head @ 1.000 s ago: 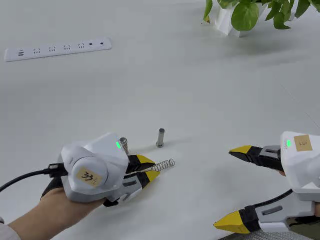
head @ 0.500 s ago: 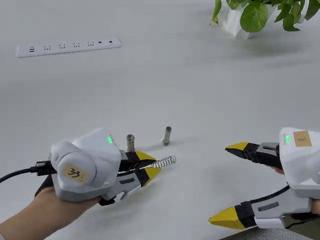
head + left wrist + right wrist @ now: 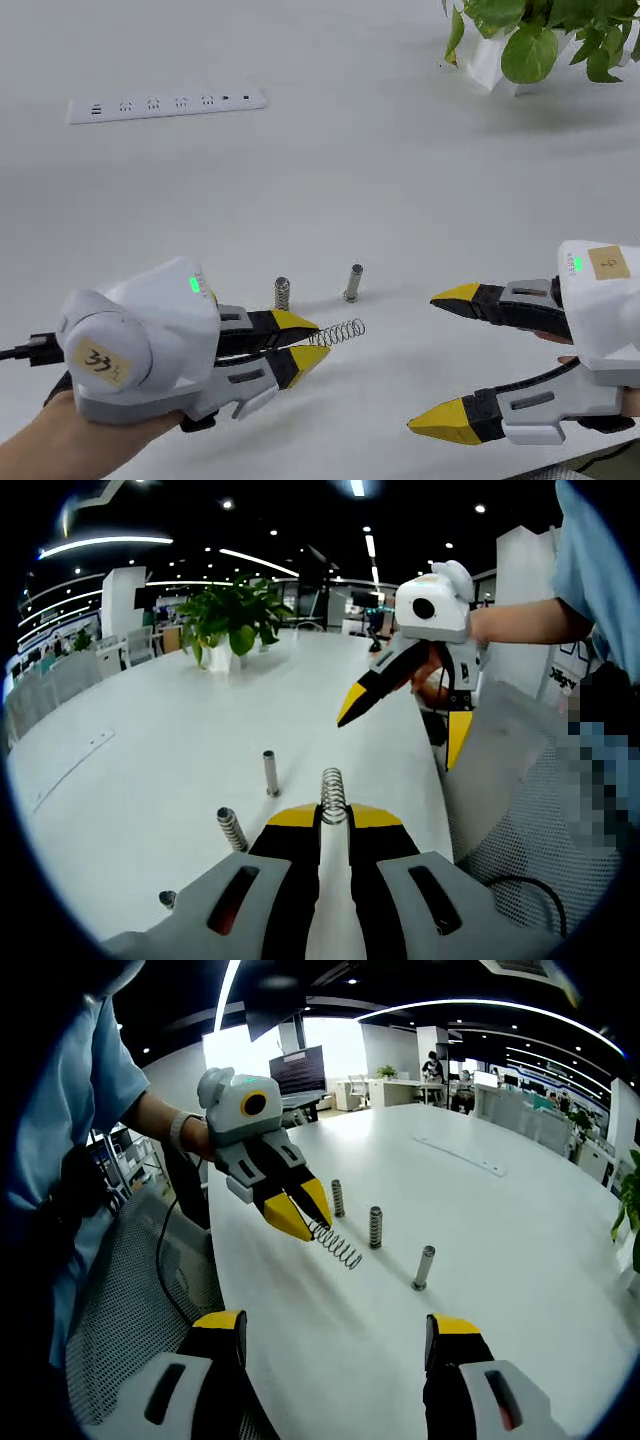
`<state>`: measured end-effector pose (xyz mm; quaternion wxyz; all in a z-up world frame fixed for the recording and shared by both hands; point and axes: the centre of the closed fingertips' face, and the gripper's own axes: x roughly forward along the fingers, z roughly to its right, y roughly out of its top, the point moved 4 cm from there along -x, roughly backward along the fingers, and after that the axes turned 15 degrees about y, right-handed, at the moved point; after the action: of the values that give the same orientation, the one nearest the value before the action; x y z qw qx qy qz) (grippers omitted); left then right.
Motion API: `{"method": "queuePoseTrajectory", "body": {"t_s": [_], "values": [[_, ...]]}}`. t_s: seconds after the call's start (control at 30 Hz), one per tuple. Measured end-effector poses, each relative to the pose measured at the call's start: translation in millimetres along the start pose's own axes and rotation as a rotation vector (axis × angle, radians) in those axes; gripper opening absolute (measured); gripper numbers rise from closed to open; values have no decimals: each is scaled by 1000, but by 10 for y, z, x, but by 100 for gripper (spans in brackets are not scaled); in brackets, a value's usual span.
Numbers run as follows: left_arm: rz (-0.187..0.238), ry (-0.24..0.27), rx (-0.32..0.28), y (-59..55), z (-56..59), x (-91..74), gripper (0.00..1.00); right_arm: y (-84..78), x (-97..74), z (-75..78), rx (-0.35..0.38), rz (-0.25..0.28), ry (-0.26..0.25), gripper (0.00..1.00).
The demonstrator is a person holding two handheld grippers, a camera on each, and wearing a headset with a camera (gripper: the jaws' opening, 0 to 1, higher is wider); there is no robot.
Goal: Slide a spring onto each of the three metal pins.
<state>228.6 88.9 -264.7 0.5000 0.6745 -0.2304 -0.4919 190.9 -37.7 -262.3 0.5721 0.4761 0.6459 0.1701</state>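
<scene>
Well, very little has moved among the things themselves. The whole head view has slid, and the power strip (image 3: 167, 103) now sits further right at the upper left. That comes from your head turning, not from anything moving on the surface (image 3: 400, 180).

Your left gripper (image 3: 318, 338) keeps its jaws closed on one end of the spring (image 3: 340, 331). The spring sticks out nearly level toward the right, low and left of centre in the head view. The one real change is slight. The left gripper has eased back to the left relative to the pins. A sprung pin (image 3: 282, 293) now stands clear just above the jaws, and the spring's free end lies just below the bare pin (image 3: 354, 283), near it but not touching.

In the right gripper view a second sprung pin (image 3: 335, 1198) stands upper left of the first, so by my reading two pins are done and only the bare one is left. The spring probably has to be tipped upright over that pin's top before it will slide on.

Your right gripper (image 3: 425, 360) stays at the lower right with its jaws wide open on nothing, well apart from the pins.
</scene>
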Motion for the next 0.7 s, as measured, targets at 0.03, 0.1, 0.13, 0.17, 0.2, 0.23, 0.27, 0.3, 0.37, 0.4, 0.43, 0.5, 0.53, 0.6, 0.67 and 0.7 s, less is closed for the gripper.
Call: {"method": "queuePoseTrajectory", "body": {"t_s": [0.03, 0.1, 0.13, 0.17, 0.2, 0.23, 0.27, 0.3, 0.37, 0.4, 0.43, 0.5, 0.53, 0.6, 0.67, 0.7], "values": [[4, 0, -7, 9, -6, -32, 6, 38, 17, -6, -25, 2, 4, 71], [8, -2, -14, 18, -12, -73, 6, 75, 42, -15, -30, 1, 13, 69], [13, -4, -18, 29, -12, -108, 6, 107, 65, -23, -42, 2, 23, 68], [15, -7, -19, 34, -11, -131, 6, 124, 79, -28, -50, -1, 27, 68], [16, -15, -16, 36, -4, -162, 6, 157, 102, -31, -58, -1, 35, 67], [16, -20, -13, 33, -1, -181, 6, 181, 118, -35, -62, 1, 43, 67], [13, -24, -16, 30, -2, -200, 6, 207, 135, -39, -74, 3, 52, 66], [15, -33, -23, 37, 8, -234, 6, 241, 157, -42, -88, 4, 59, 64], [16, -36, -24, 40, 12, -280, 6, 290, 199, -52, -100, 5, 76, 60], [19, -38, -25, 43, 15, -298, 6, 307, 217, -54, -111, 4, 80, 59], [24, -44, -32, 49, 23, -316, 6, 325, 236, -57, -127, 3, 85, 56], [31, -57, -55, 64, 42, -356, 6, 354, 282, -74, -153, -12, 104, 52], [34, -60, -57, 68, 50, -373, 6, 372, 300, -70, -177, -21, 103, 48], [37, -66, -64, 74, 63, -391, 6, 403, 319, -90, -179, -11, 119, 44], [46, -82, -71, 93, 87, -412, 6, 436, 326, -107, -194, 0, 131, 39], [49, -95, -73, 103, 105, -422, 6, 448, 324, -118, -198, 3, 140, 37]]}}
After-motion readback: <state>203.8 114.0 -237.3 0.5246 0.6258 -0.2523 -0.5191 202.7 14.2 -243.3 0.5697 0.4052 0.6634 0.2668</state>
